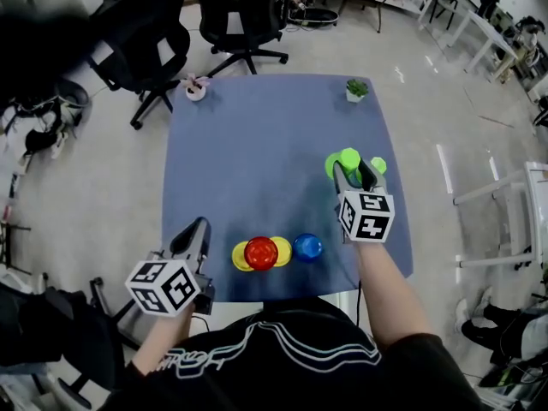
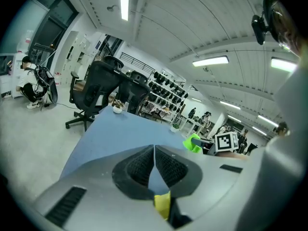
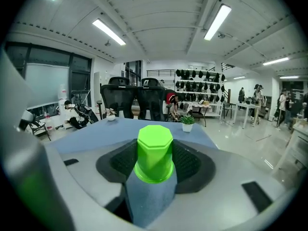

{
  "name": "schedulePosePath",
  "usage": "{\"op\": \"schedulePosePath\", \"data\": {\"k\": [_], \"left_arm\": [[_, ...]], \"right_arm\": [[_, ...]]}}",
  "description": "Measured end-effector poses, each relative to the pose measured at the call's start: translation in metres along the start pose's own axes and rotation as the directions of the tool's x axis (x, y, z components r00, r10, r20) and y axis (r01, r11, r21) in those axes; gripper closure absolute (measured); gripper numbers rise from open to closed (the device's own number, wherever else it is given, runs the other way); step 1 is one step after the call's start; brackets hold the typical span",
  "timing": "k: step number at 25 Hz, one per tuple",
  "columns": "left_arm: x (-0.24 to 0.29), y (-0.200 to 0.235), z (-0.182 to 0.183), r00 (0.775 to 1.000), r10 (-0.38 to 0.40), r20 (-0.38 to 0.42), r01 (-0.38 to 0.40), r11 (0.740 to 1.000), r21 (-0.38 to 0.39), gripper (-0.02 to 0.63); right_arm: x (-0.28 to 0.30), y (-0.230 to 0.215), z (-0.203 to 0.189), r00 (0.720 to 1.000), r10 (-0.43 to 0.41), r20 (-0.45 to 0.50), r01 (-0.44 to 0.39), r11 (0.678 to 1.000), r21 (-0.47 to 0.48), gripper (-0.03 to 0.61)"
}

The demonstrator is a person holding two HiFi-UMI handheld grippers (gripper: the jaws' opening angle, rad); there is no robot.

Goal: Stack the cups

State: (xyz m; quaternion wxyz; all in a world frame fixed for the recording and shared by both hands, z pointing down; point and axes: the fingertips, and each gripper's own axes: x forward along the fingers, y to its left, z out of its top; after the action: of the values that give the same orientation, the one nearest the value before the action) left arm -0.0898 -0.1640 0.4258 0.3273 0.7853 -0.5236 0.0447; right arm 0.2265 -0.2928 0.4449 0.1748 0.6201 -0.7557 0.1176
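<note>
Bench [image 1: 257, 152] layout: middle cup [image 1: 260, 253] at the near edge, centre, sits over an under cup [image 1: 241, 256] that shows to its left and right. Lone cup [image 1: 307, 247] is just right of that pair. Held cup [image 1: 347, 159] is between the right gripper [image 1: 355, 169] fingers, over the bench's right side, well apart from the near-edge group. Left gripper [image 1: 195, 229] is off the near-left corner. Left pot [image 1: 195, 87] and right pot [image 1: 356, 90] are on the far corners. Office chairs [image 1: 244, 11] are on the floor behind the far edge.

Blue table [image 1: 257, 161], green potted plant [image 1: 356, 89], black chairs [image 1: 244, 11]
</note>
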Motion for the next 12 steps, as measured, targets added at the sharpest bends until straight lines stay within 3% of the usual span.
{"op": "schedulePosePath", "data": {"k": [12], "left_arm": [[-0.04,-0.01,-0.014,1.0,-0.026,0.011,0.026,1.0,0.004,0.583]], "right_arm": [[-0.074,0.065,0.024,0.988,0.14,0.064,-0.137,0.989,-0.061,0.339]]}}
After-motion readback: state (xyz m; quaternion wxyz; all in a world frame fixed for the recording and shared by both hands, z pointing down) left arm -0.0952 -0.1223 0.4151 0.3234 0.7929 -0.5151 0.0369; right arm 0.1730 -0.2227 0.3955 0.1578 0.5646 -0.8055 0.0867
